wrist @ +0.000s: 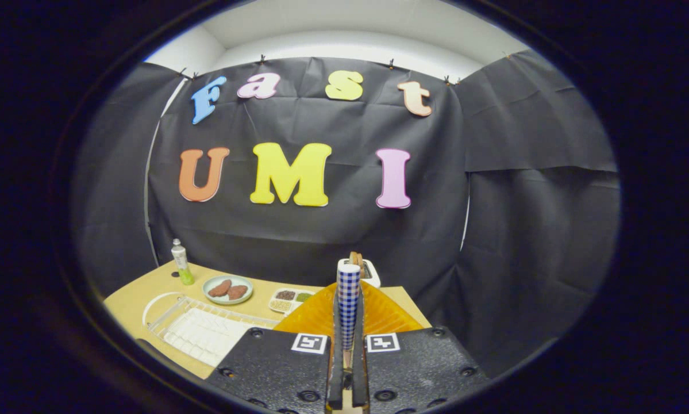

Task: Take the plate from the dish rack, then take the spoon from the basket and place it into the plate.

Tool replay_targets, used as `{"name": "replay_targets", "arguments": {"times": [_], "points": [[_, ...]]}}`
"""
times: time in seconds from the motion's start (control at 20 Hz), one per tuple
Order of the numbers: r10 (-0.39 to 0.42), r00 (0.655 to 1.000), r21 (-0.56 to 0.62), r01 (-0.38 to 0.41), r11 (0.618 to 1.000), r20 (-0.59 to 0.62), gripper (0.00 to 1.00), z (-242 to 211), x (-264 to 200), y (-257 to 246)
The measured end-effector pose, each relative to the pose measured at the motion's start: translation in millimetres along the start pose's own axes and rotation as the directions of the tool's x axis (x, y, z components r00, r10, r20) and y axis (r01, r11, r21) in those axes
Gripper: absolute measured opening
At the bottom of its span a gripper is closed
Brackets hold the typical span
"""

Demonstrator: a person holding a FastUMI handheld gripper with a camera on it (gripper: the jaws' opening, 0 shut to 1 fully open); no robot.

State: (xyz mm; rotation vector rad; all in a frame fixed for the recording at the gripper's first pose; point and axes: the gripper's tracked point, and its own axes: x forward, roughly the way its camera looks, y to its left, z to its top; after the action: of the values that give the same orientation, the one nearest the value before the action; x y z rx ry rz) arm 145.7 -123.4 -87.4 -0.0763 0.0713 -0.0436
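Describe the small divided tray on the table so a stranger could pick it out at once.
Start at the tan table against the black cloth wall. Behind the white dish rack and right of the green plate holding two brown pieces sits the divided tray, left of the orange plate that the shut claw grips. It alone has small compartments, each with a different filling.

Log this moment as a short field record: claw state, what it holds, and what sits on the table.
claw: fingers closed together on a spoon handle
held item: spoon with checked handle, standing upright between the fingers
plate: orange plate, just beyond the fingers, partly hidden by them
dish rack: white wire, on the table, left of the fingers, no dishes in it
basket: white basket, beyond the plate
other dishes: green plate with two brown pieces; divided tray
bottle: upright at the table's far left
table: tan top
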Motion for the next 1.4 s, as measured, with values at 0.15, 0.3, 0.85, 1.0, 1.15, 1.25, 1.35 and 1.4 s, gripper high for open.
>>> {"name": "replay_targets", "arguments": {"times": [0.15,0.3,0.85,1.0,1.15,1.25,1.35,1.4], "points": [[0.015,1.0,-0.017,-0.015,1.0,0.005,0.11,-26.4,-33.9,36.0],[0.051,0.999,-0.056,-0.052,0.997,-0.02,0.11,-71.1,-58.5,78.5],[0.139,0.966,-0.029,-0.149,0.988,-0.219,0.12,-212.7,-84.0,186.1],[0.092,0.971,-0.048,-0.105,0.993,-0.22,0.12,-226.7,-79.1,182.4],[0.088,0.968,-0.053,-0.103,0.993,-0.233,0.12,-236.2,-76.4,182.3],[0.083,0.967,-0.047,-0.097,0.994,-0.242,0.13,-239.9,-73.3,179.6],[0.081,0.966,-0.038,-0.093,0.995,-0.246,0.14,-240.2,-70.5,179.2],[0.08,0.966,-0.036,-0.091,0.995,-0.245,0.15,-240.9,-69.7,178.0]]}}
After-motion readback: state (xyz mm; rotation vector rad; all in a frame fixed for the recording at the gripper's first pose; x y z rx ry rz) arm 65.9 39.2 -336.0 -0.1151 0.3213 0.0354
